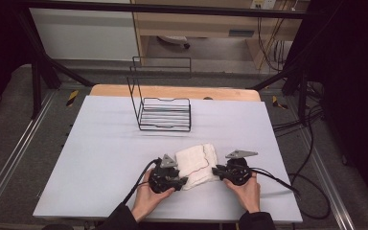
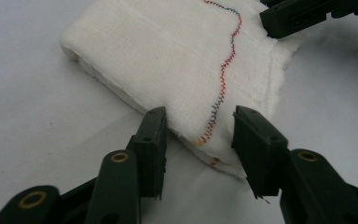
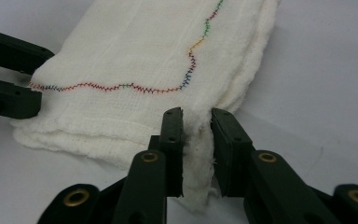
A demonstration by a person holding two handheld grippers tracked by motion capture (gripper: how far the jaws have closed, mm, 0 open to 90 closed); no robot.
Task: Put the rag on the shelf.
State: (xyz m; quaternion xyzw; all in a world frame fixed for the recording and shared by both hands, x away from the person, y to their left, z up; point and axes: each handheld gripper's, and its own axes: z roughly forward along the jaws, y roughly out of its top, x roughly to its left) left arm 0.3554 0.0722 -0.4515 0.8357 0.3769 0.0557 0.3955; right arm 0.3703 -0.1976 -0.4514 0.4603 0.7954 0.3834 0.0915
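done: your right gripper (image 3: 196, 154) pinches the folded cloth (image 3: 140, 60) corner.
left: your left gripper (image 2: 199, 154), jaws wide, must close on the 6 o'clock edge.

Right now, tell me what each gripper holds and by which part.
The right gripper pinches the near edge of the folded white cloth. The left gripper holds nothing: its jaws stand open astride the cloth's corner.

We see a pale lilac sheet (image 1: 105, 158) covering the table (image 1: 172, 91), whose wooden far edge shows. Grey floor (image 1: 9, 139) surrounds it, framed by black struts (image 1: 43, 57). Beyond stand a white wall panel (image 1: 86, 33) and wooden furniture (image 1: 196, 24), with black cables (image 1: 306, 124) trailing at the right
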